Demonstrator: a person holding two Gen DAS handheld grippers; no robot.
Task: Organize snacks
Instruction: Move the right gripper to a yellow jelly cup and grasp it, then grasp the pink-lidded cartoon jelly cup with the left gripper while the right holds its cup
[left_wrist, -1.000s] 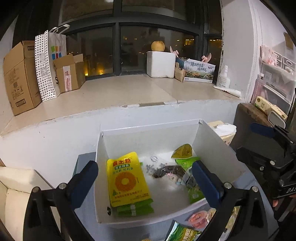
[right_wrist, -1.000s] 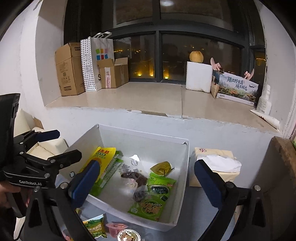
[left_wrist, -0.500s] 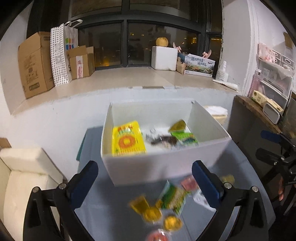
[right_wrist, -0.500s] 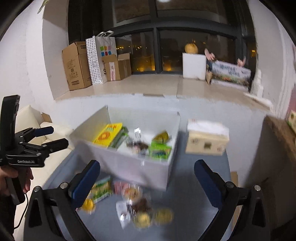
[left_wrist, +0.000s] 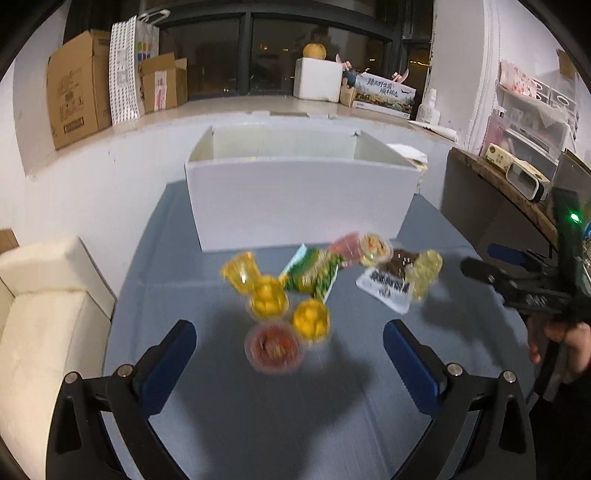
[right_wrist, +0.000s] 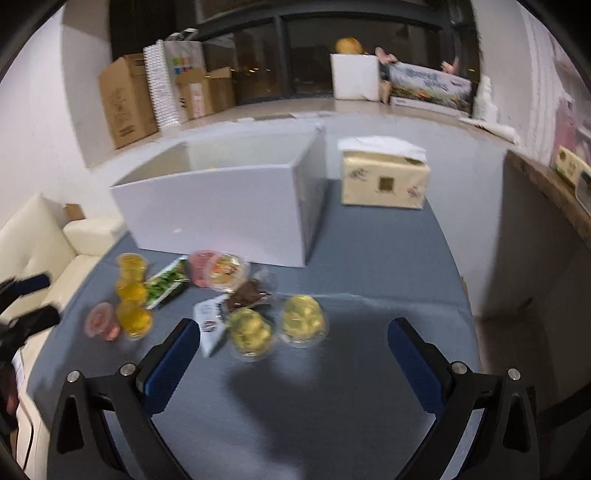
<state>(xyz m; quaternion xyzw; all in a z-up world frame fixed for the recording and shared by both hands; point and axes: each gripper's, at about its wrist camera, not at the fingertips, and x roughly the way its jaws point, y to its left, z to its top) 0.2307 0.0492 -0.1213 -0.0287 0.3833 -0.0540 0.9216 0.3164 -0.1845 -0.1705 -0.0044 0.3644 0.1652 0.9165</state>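
Nearest, both grippers, left (left_wrist: 290, 352) and right (right_wrist: 293, 345), hang empty with jaws spread wide over the table's (right_wrist: 369, 406) near edge, likely lining up a pick. Loose snacks, jelly cups (left_wrist: 310, 319) and packets (left_wrist: 314, 275), cluster mid-table. Beyond stands the white box (left_wrist: 299, 199) toward the far edge, probably their destination.

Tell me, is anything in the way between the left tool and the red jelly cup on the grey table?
Nothing visible is. The open left tool faces the round red jelly cup across bare grey table; the orange jelly cups sit beside and beyond it.
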